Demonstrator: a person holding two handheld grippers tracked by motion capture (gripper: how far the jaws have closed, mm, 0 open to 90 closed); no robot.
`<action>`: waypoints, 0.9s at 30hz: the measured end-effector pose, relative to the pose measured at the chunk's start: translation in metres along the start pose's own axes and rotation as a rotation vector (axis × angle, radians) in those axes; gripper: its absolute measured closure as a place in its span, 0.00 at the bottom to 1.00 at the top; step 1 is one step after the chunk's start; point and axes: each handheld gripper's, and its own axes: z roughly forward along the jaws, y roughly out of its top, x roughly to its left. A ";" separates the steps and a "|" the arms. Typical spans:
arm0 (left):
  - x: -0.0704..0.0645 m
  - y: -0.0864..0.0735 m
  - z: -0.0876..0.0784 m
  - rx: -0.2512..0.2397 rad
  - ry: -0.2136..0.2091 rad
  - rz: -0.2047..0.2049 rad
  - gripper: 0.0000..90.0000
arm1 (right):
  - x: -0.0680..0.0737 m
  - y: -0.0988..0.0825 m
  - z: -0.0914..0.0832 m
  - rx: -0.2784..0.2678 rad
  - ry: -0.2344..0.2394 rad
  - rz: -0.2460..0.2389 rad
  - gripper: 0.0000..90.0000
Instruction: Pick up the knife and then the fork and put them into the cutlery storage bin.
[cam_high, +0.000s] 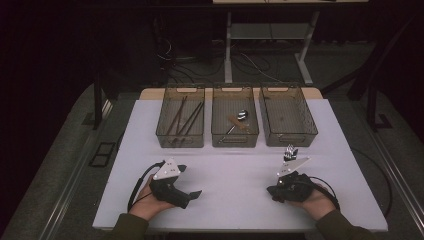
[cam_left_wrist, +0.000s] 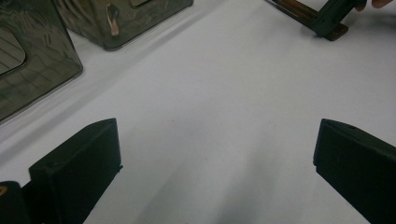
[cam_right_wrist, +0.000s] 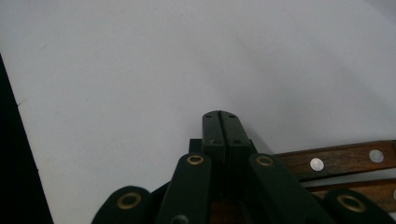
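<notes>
My left gripper (cam_high: 189, 181) rests on the white table (cam_high: 235, 170) at the front left, held in a hand. In the left gripper view its jaws (cam_left_wrist: 215, 177) stand wide open with bare table between them. At the front right my right gripper (cam_high: 274, 192) lies low on the table, pointing left. Its jaws (cam_right_wrist: 221, 116) are pressed flat together with nothing between the tips. Two wooden handles with metal rivets (cam_right_wrist: 336, 161) lie on the table just under and beside it. The left gripper view shows the same handles (cam_left_wrist: 299, 11) beneath the right gripper (cam_left_wrist: 327, 18).
Three translucent bins stand in a row at the back of the table. The left bin (cam_high: 181, 145) holds several dark sticks (cam_high: 182, 117), the middle bin (cam_high: 235, 144) a spoon (cam_high: 242, 115) and a wooden piece, and the right bin (cam_high: 289, 142) looks empty. The table edge (cam_right_wrist: 9, 163) is close to the right gripper.
</notes>
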 end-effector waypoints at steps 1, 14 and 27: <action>0.000 0.000 0.000 -0.001 0.002 0.000 0.00 | 0.000 0.000 0.000 0.001 -0.001 0.005 0.99; 0.000 0.000 0.000 0.000 0.000 0.001 0.00 | 0.003 -0.013 -0.008 0.020 -0.021 0.004 0.99; 0.001 0.000 0.000 -0.002 0.001 -0.003 0.00 | -0.006 -0.027 -0.021 0.034 -0.056 0.034 0.99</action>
